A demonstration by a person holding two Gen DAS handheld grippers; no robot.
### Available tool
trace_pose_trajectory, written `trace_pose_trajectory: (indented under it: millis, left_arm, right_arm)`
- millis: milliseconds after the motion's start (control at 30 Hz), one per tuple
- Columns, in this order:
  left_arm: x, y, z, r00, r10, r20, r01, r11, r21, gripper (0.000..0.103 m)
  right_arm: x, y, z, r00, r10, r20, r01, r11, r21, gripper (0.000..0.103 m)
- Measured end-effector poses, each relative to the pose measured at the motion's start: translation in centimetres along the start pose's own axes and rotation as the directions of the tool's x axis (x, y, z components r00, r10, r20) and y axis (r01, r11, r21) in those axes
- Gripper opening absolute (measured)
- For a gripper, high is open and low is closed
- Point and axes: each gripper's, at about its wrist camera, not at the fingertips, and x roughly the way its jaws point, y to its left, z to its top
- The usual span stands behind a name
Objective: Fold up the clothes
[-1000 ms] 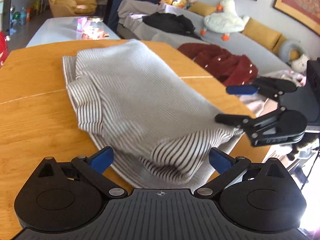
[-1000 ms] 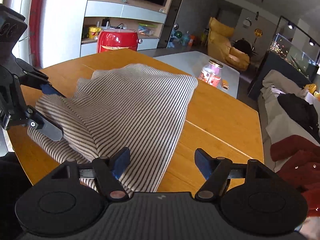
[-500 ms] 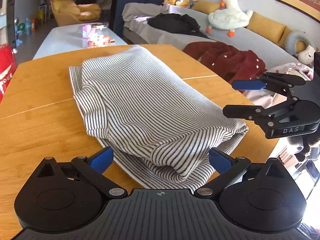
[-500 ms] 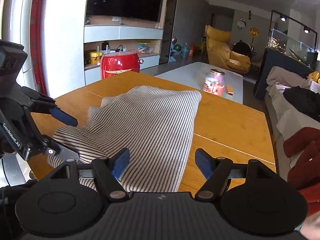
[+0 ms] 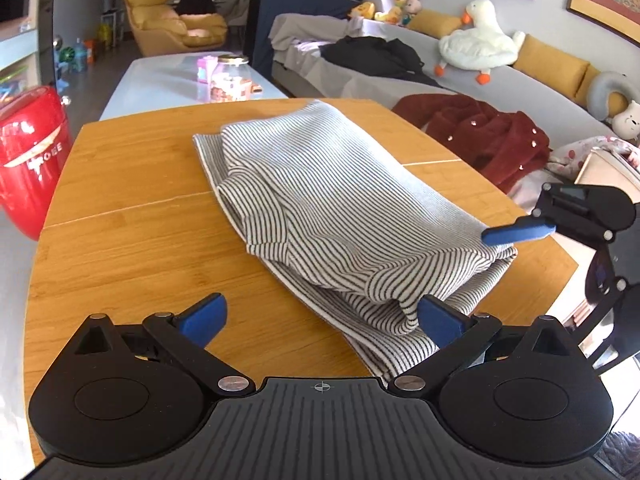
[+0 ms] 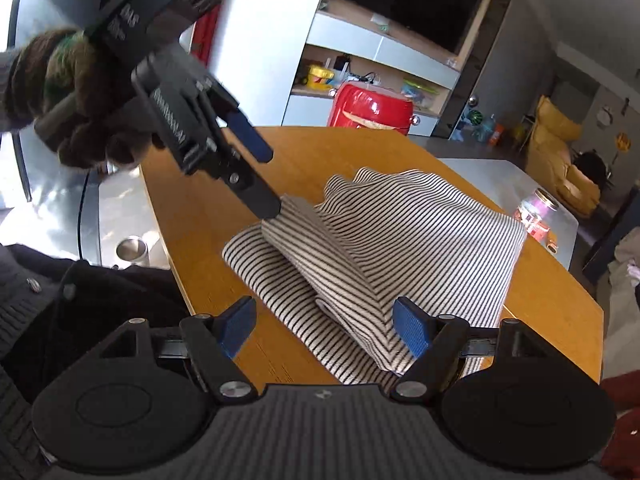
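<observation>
— Left gripper?
— Spread wide, empty; the folded striped garment lies on the tabletop just ahead.
— Right gripper?
— Spread too, jaws just widening; the garment's near edge hides behind its right finger.

A grey-and-white striped garment lay folded in several loose layers on the wooden desk, its length running diagonally. Its near end bulged in rounded folds, with a flat layer underneath.
</observation>
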Motion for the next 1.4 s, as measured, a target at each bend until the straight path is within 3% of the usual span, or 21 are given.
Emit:
trace_pose_trajectory:
  millis: [133, 233, 333, 433, 500, 600, 733, 933, 1033, 1200, 1233, 1300, 1367, 1400]
  left_arm:
    - [-0.6, -0.4, 0.0, 1.0, 0.004, 0.003, -0.004, 0.999, 0.032, 0.103]
    - [-0.9, -0.8, -0.2, 1.0, -0.015, 0.005, 0.015, 0.998, 0.059, 0.103]
    - [-1.0, -1.6, -0.5, 0.999, -0.045, -0.001, 0.045, 0.994, 0.095, 0.103]
    - [-0.7, -2.6, -1.0, 0.997, -0.069, -0.021, 0.071, 0.985, 0.16, 0.103]
    - [-0.1, -3.3, -1.4, 0.998, -0.057, -0.037, 0.063, 0.975, 0.213, 0.103]
    - [1.7, -3.9, -1.9, 0.998, 0.022, -0.062, -0.004, 0.964, 0.267, 0.103]
    - [3.5, -3.6, -1.7, 0.991, 0.12, -0.058, -0.1, 0.958, 0.269, 0.103]
    - [2.8, -1.8, -0.1, 0.995, 0.1, -0.009, -0.097, 0.986, 0.135, 0.103]
    - [2.7, -1.2, 0.3, 0.997, 0.083, -0.008, -0.082, 0.993, 0.087, 0.103]
    - [3.1, -0.9, 0.7, 0.998, 0.063, -0.008, -0.063, 0.997, 0.043, 0.103]
    - [3.1, -0.8, 0.7, 0.998, 0.057, -0.006, -0.057, 0.998, 0.034, 0.103]
    - [3.0, -0.4, 0.9, 0.999, 0.037, -0.004, -0.037, 0.999, 0.01, 0.103]
    - [2.5, 0.0, 1.0, 1.0, -0.002, 0.002, 0.002, 1.0, -0.014, 0.103]
    - [1.9, 0.4, 1.1, 0.999, -0.033, 0.017, 0.034, 0.999, -0.03, 0.103]
  right_arm:
    - [1.8, 0.8, -0.1, 0.995, -0.1, 0.0, 0.099, 0.992, -0.075, 0.067]
    - [2.1, -1.7, 0.5, 0.999, -0.042, -0.016, 0.043, 0.993, 0.114, 0.06]
    - [2.3, -5.1, 0.4, 0.999, 0.047, -0.018, -0.038, 0.939, 0.342, 0.059]
    - [2.4, -6.9, -0.1, 0.995, 0.095, -0.006, -0.082, 0.889, 0.45, 0.06]
    - [2.4, -6.9, -0.4, 0.995, 0.095, -0.005, -0.083, 0.892, 0.445, 0.06]
    - [2.4, -6.2, -0.6, 0.997, 0.078, -0.011, -0.067, 0.91, 0.408, 0.06]
    - [2.1, -5.1, -0.4, 0.998, 0.052, -0.02, -0.042, 0.936, 0.349, 0.063]
    - [0.8, -2.1, 0.0, 1.0, -0.015, -0.007, 0.016, 0.99, 0.139, 0.082]
    - [1.1, -0.7, -0.3, 0.998, -0.052, -0.018, 0.052, 0.998, 0.039, 0.083]
    - [3.1, -0.6, -0.5, 0.988, -0.157, -0.007, 0.156, 0.987, -0.025, 0.083]
    - [3.5, -0.8, -0.5, 0.984, -0.177, -0.003, 0.177, 0.984, -0.027, 0.081]
    - [4.2, -1.5, -0.5, 0.981, -0.193, -0.004, 0.193, 0.981, -0.033, 0.067]
    - [4.4, -1.8, -0.3, 0.984, -0.177, -0.017, 0.176, 0.984, -0.041, 0.044]
    - [4.4, -1.7, -0.3, 0.984, -0.176, -0.025, 0.175, 0.983, -0.05, 0.042]
